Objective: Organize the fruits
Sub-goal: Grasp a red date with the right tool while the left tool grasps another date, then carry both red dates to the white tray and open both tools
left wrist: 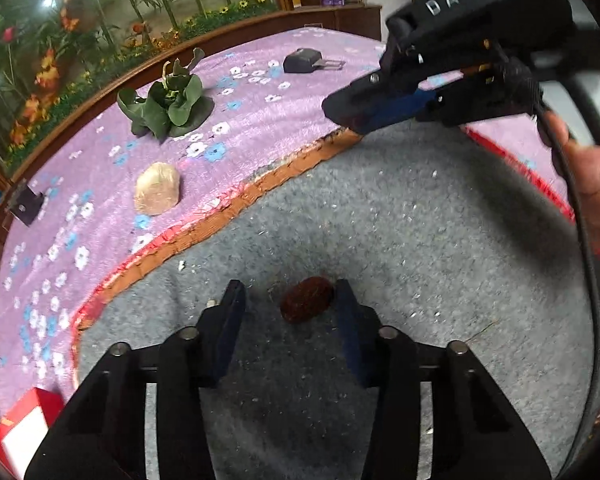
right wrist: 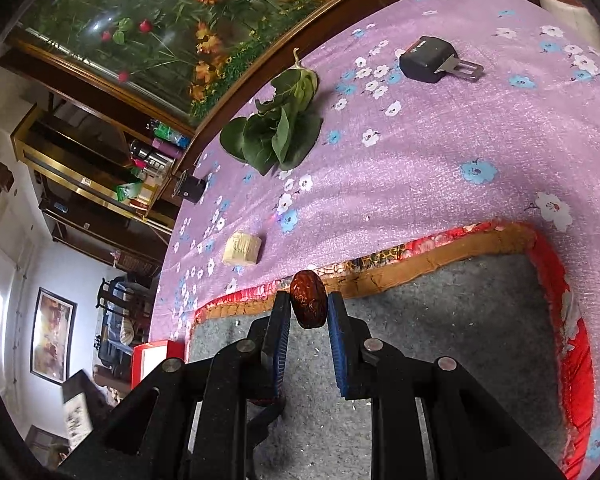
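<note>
In the left wrist view a dark red date (left wrist: 307, 299) lies on the grey felt mat (left wrist: 380, 240), between the fingertips of my open left gripper (left wrist: 290, 300), close to the right finger. My right gripper (left wrist: 352, 114) shows at the upper right of that view, over the mat's far edge. In the right wrist view my right gripper (right wrist: 309, 306) is shut on another wrinkled red date (right wrist: 309, 305), held upright at the fingertips above the mat (right wrist: 440, 340) near its orange-red border.
On the purple flowered cloth (right wrist: 440, 152) lie a bunch of green leaves (left wrist: 168, 102) (right wrist: 278, 128), a pale beige lump (left wrist: 158, 194) (right wrist: 242, 249), and a black seat-belt buckle (left wrist: 302, 60) (right wrist: 430, 60). A red box (left wrist: 24, 428) sits at the near left. A small black block (left wrist: 26, 206) stands at the cloth's left edge.
</note>
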A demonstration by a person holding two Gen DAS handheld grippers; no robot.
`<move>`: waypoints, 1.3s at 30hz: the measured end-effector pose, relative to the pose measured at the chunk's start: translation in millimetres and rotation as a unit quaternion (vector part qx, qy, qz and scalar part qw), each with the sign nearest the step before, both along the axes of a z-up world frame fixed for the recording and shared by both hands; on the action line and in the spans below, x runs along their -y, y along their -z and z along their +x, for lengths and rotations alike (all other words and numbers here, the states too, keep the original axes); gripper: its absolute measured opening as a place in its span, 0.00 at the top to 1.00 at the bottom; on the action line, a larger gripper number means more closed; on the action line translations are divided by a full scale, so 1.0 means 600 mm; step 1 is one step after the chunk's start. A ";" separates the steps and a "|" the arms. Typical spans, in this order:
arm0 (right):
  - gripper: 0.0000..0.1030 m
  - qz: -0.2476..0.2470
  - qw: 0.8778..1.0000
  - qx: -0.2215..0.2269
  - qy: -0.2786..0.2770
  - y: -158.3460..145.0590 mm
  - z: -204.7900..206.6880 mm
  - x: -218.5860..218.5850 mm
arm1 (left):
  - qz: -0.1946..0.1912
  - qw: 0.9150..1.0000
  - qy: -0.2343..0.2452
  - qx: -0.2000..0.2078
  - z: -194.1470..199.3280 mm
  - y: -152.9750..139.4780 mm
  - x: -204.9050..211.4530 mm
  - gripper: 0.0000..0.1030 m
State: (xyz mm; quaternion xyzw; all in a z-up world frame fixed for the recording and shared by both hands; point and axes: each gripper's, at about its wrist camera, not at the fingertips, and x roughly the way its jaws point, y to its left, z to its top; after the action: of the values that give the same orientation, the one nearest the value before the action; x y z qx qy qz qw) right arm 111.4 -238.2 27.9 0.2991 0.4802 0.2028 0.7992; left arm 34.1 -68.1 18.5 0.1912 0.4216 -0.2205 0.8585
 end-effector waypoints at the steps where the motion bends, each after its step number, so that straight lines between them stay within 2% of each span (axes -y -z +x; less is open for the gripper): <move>1: 0.81 0.001 1.000 0.000 0.000 0.000 0.000 0.000 | -0.005 1.000 0.000 -0.002 0.002 -0.001 -0.002 0.68; 4: 0.81 0.003 1.000 0.002 -0.004 0.000 -0.002 -0.003 | -0.011 1.000 0.006 -0.008 -0.001 0.002 0.003 0.78; 10: 0.81 0.004 1.000 0.006 -0.009 -0.001 -0.003 -0.011 | -0.012 1.000 -0.008 -0.005 -0.017 -0.002 0.004 0.78; 15: 0.81 0.007 0.999 0.020 -0.025 -0.009 -0.011 -0.026 | -0.032 0.997 -0.061 0.029 -0.049 -0.026 -0.021 0.78; 17: 0.81 0.005 0.999 0.025 -0.035 -0.011 -0.015 -0.038 | -0.029 0.994 -0.086 0.064 -0.075 -0.048 -0.033 0.78; 21: 0.81 -0.007 0.998 0.034 -0.061 -0.012 -0.024 -0.071 | -0.006 0.983 -0.142 0.113 -0.116 -0.081 -0.058 0.78; 24: 0.81 -0.019 0.995 0.047 -0.087 -0.014 -0.036 -0.101 | 0.013 0.971 -0.196 0.134 -0.147 -0.102 -0.085 0.78; 27: 0.81 -0.038 0.991 0.068 -0.105 -0.018 -0.052 -0.127 | 0.014 0.957 -0.251 0.147 -0.179 -0.123 -0.127 0.78; 31: 0.81 -0.053 0.987 0.092 -0.124 -0.020 -0.072 -0.156 | 0.025 0.938 -0.301 0.172 -0.212 -0.138 -0.180 0.78; 34: 0.81 -0.047 0.983 0.104 -0.141 -0.021 -0.086 -0.176 | 0.028 0.927 -0.325 0.184 -0.236 -0.145 -0.213 0.78; 39: 0.82 -0.046 0.976 0.129 -0.167 -0.038 -0.122 -0.216 | 0.024 0.916 -0.350 0.193 -0.267 -0.154 -0.254 0.78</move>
State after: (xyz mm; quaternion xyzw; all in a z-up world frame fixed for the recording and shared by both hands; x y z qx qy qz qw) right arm 38.1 -108.7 51.0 0.1485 0.4256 0.3481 0.8220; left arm -126.0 84.4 111.2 0.0907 0.2926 0.1454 0.9407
